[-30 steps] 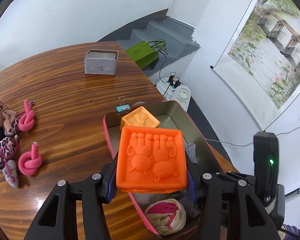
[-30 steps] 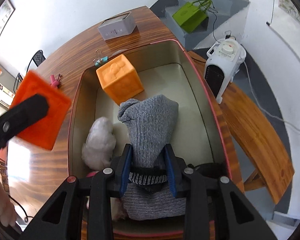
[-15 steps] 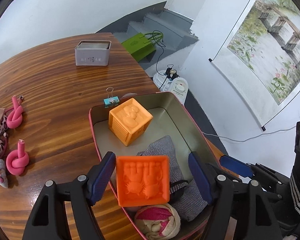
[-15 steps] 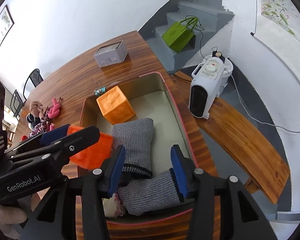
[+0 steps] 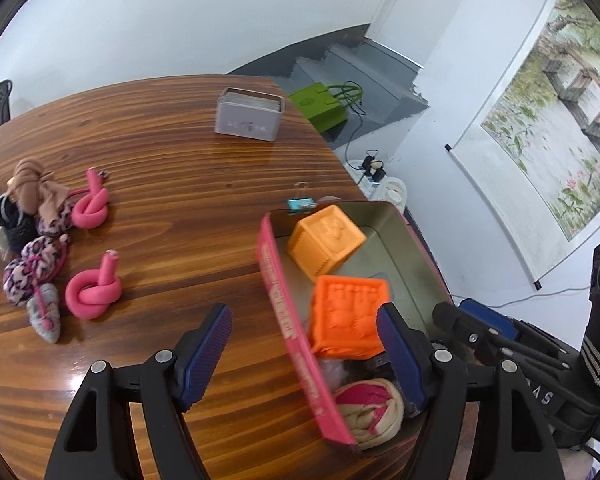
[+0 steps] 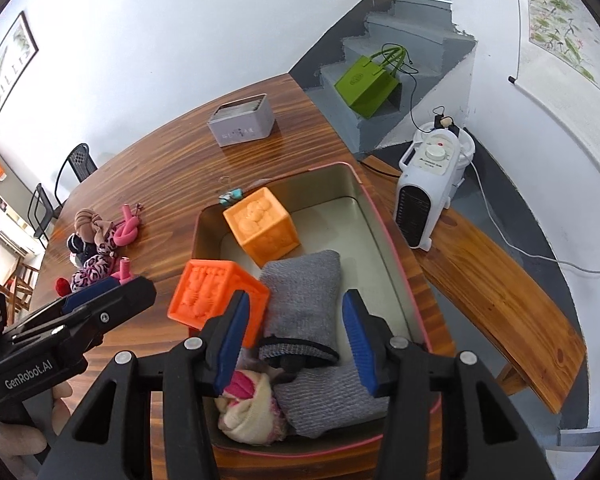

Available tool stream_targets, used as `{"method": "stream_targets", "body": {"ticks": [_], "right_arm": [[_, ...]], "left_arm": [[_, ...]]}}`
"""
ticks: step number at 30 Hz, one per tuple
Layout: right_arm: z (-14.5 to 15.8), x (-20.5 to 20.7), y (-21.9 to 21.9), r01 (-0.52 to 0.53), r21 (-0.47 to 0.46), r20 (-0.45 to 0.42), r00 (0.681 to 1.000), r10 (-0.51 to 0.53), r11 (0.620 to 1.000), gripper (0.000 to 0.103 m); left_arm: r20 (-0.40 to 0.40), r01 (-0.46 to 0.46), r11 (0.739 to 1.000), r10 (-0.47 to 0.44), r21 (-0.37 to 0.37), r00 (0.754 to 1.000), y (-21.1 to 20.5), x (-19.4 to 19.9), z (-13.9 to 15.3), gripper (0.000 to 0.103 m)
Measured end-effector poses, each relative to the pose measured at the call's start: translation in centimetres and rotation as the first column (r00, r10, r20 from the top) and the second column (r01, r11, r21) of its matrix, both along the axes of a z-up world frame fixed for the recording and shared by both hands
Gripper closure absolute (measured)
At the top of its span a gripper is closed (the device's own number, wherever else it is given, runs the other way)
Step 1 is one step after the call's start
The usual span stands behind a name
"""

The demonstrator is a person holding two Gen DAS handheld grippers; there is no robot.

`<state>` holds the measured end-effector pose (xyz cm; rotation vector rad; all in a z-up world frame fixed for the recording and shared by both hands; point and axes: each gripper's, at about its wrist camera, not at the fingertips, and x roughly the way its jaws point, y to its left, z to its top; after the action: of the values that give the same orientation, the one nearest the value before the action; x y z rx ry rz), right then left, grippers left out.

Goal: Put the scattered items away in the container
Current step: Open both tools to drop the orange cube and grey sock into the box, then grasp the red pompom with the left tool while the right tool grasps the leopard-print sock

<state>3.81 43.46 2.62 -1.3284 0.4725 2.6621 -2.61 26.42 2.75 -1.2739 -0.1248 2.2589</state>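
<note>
An open tin with a pink rim (image 5: pixel 284 312) (image 6: pixel 384 240) holds an orange cube (image 5: pixel 326 240) (image 6: pixel 262 226), a flat orange embossed block (image 5: pixel 348 316) (image 6: pixel 216 296) tilted against its left wall, a grey sock (image 6: pixel 304 292) and a pink-and-cream rolled sock (image 5: pixel 370 412) (image 6: pixel 252 408). My left gripper (image 5: pixel 302 356) (image 6: pixel 116 292) is open with nothing held, straddling the tin's left wall. My right gripper (image 6: pixel 296 344) hangs open above the grey sock, apart from it. Two pink knotted ropes (image 5: pixel 90 212) (image 5: pixel 94 294) and a pile of fabric hair ties (image 5: pixel 24 216) (image 6: pixel 96 240) lie on the table to the left.
A small grey box (image 5: pixel 250 118) (image 6: pixel 242 122) stands at the table's far side, and a binder clip (image 5: pixel 300 202) lies just behind the tin. To the right, off the table, are a wooden bench (image 6: pixel 500 280), a white heater (image 6: pixel 428 184) and a green bag (image 6: pixel 368 80).
My left gripper let go of the embossed orange block, which dropped into the tin, and then drew back to the left. My right gripper opened off the grey sock and rose.
</note>
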Motion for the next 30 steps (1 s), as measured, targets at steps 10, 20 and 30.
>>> {"method": "stream_targets", "body": {"ticks": [10, 20, 30], "right_arm": [[0.9, -1.6, -5.2, -0.093, -0.002, -0.026, 0.995, 0.093, 0.996, 0.051], [0.8, -3.6, -11.6, -0.183, -0.011, -0.017, 0.983, 0.183, 0.983, 0.043], [-0.9, -5.7, -18.2, -0.243, -0.036, 0.034, 0.969, 0.244, 0.969, 0.043]], "left_arm": [[0.016, -0.155, 0.988, 0.155, -0.024, 0.988, -8.4, -0.3, -0.7, 0.027], [0.025, -0.307, 0.951, 0.308, -0.039, 0.951, -18.3, -1.3, -1.4, 0.027], [0.028, -0.465, 0.883, 0.468, -0.065, 0.883, -29.1, -4.0, -2.8, 0.027]]}}
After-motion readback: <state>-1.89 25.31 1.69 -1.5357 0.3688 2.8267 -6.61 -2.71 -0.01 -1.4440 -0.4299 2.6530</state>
